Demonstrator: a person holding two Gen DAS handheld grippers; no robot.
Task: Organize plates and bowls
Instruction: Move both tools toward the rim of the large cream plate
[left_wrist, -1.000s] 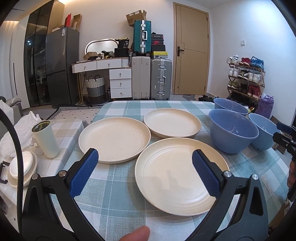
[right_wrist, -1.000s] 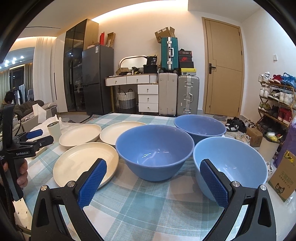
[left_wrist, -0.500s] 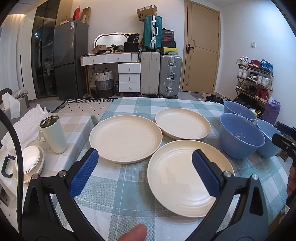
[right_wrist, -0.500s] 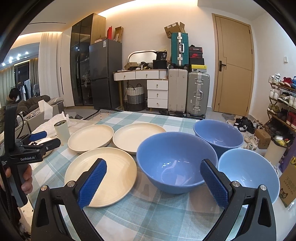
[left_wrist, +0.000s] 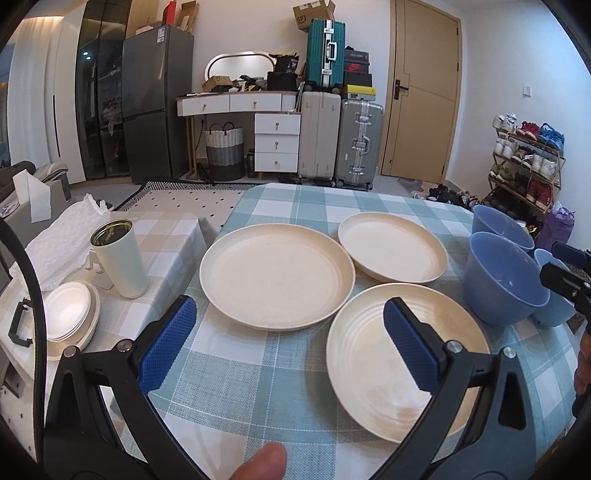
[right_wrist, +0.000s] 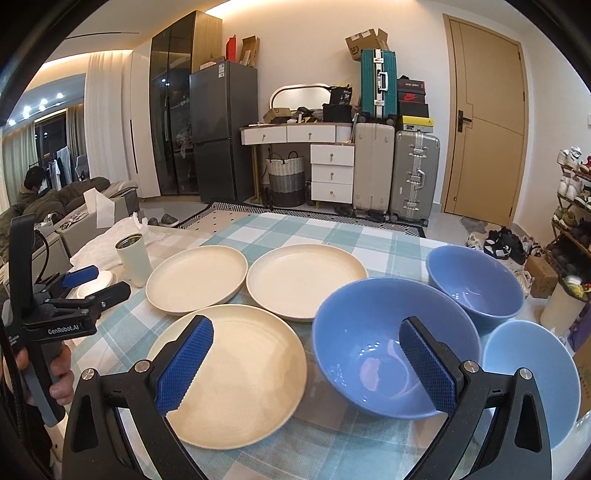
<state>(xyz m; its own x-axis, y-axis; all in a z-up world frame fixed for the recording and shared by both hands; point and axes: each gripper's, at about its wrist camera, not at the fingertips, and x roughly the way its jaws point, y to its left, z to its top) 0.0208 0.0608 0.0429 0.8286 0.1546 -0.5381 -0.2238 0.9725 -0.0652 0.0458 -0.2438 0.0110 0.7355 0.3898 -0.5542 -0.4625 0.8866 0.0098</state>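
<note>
Three cream plates lie on the checked tablecloth: a near one, a far-left one and a far-right one. Three blue bowls stand to their right: a large middle one, a far one and a lighter near one. My left gripper is open and empty above the table's near edge, in front of the plates. My right gripper is open and empty, between the near plate and the middle bowl.
A white tumbler and stacked white lids sit on a lower side table at the left, beside crumpled paper. A shoe rack stands at the right. Suitcases and drawers stand behind the table.
Both grippers have swung left and pulled back a little; plates and bowls sit further right in each view. Both stay open. Nothing on the table has moved.
</note>
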